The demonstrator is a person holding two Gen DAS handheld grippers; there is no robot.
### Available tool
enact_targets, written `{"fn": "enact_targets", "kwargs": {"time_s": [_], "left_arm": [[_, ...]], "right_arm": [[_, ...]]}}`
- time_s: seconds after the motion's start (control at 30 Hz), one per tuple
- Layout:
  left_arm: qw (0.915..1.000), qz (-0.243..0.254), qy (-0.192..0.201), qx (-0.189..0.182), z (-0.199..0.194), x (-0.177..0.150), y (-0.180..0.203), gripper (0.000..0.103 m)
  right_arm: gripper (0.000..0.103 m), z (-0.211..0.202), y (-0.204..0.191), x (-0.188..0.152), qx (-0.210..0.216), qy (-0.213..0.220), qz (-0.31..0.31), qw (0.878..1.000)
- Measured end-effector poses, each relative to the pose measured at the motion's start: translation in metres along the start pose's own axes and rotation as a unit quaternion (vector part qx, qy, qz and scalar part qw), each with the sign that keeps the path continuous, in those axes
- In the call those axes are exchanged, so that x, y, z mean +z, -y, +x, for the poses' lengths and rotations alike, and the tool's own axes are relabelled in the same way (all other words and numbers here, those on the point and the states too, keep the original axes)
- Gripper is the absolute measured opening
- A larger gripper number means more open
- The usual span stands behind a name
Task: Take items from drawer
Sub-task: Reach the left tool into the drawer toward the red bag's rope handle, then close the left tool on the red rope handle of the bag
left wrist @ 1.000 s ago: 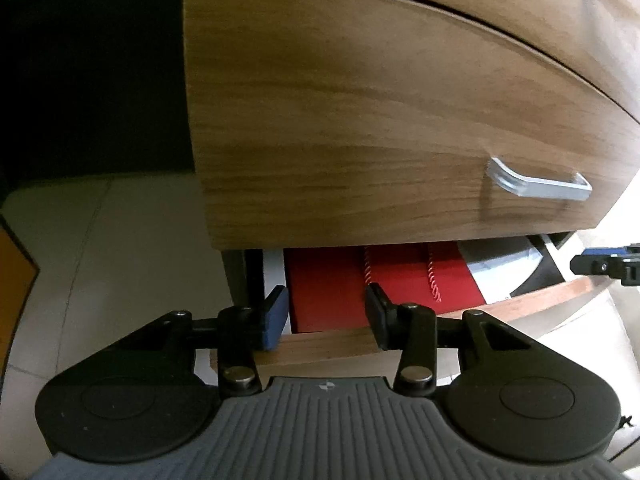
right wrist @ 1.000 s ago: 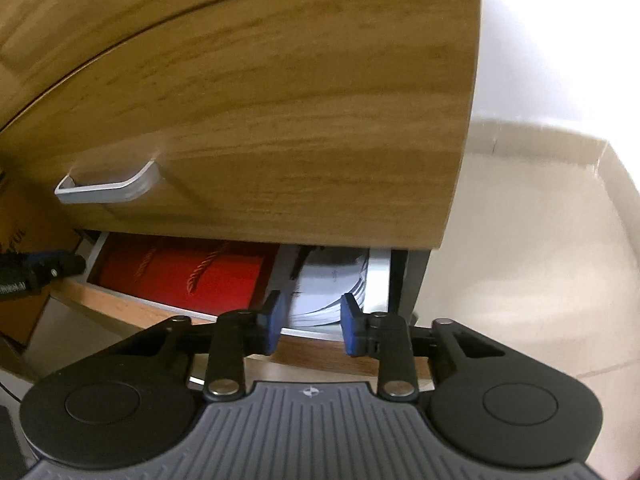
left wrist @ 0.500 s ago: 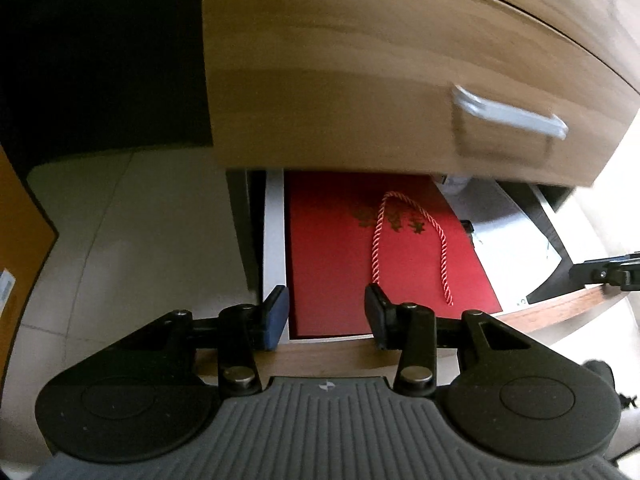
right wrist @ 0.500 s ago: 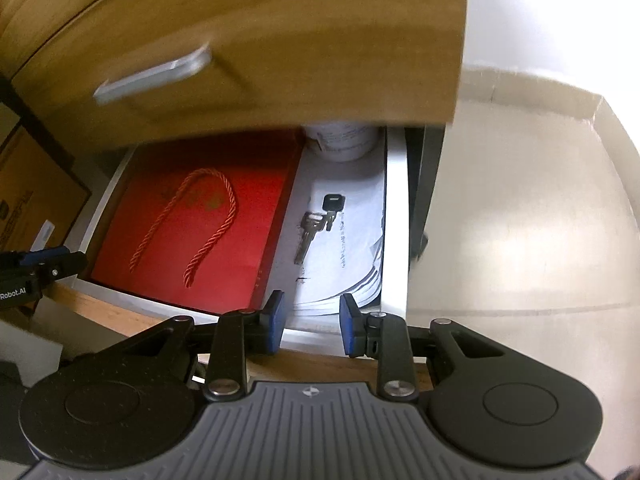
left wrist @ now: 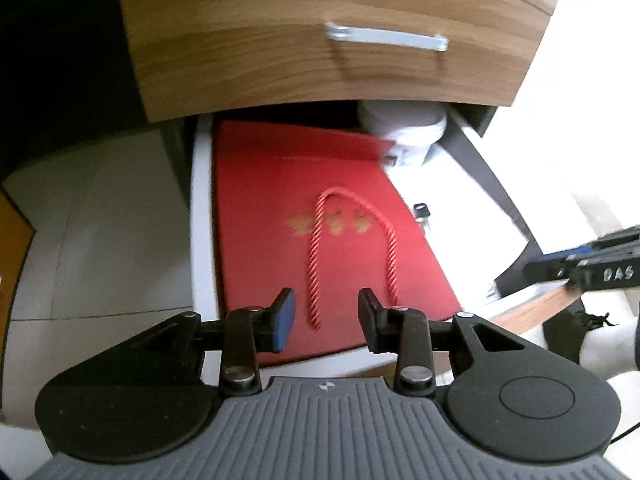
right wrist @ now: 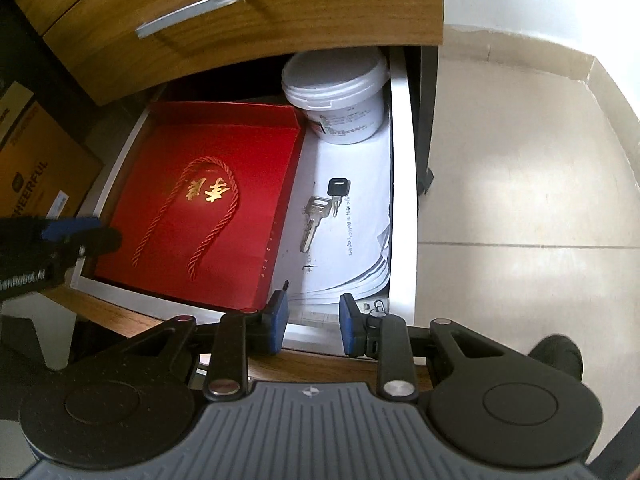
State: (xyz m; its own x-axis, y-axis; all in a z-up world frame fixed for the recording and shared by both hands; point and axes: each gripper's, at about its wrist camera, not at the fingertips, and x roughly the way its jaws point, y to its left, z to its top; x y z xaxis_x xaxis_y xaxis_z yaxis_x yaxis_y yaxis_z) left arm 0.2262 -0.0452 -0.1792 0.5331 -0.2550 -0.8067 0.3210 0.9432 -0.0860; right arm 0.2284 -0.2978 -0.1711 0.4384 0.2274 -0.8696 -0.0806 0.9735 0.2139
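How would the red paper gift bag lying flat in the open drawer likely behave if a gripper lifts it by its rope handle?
The red paper gift bag lies folded flat, so it is probably light and would likely swing or sag. Its rope handle looks limp, probably hard to pinch. The left gripper hangs open above it.

Looks like an office: wood drawer cabinet (right wrist: 248, 20), stacked papers (right wrist: 352, 216), keys (right wrist: 320, 212), cardboard box (right wrist: 36, 168), tiled floor (right wrist: 520, 160).

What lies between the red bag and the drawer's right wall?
In the right wrist view: keys on white papers, between red bag and wall.
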Motion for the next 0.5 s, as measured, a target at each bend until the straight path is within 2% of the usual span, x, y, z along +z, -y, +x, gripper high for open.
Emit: {"fn": "enact_targets", "kwargs": {"time_s": [0.2, 0.37, 0.5], "left_arm": [[0.9998, 0.013, 0.0, -0.012, 0.004, 0.016, 0.003, 0.038], [0.9989, 0.039, -0.005, -0.024, 0.006, 0.028, 0.004, 0.038], [0.9969, 0.07, -0.018, -0.03, 0.025, 0.039, 0.01, 0.038]], "right_arm": [[0.033, -0.003, -0.002, -0.016, 0.006, -0.013, 0.006, 1.0], [0.033, -0.002, -0.005, -0.022, 0.018, -0.013, 0.005, 1.0], [0.033, -0.001, -0.007, -0.025, 0.028, -0.012, 0.003, 1.0]]}}
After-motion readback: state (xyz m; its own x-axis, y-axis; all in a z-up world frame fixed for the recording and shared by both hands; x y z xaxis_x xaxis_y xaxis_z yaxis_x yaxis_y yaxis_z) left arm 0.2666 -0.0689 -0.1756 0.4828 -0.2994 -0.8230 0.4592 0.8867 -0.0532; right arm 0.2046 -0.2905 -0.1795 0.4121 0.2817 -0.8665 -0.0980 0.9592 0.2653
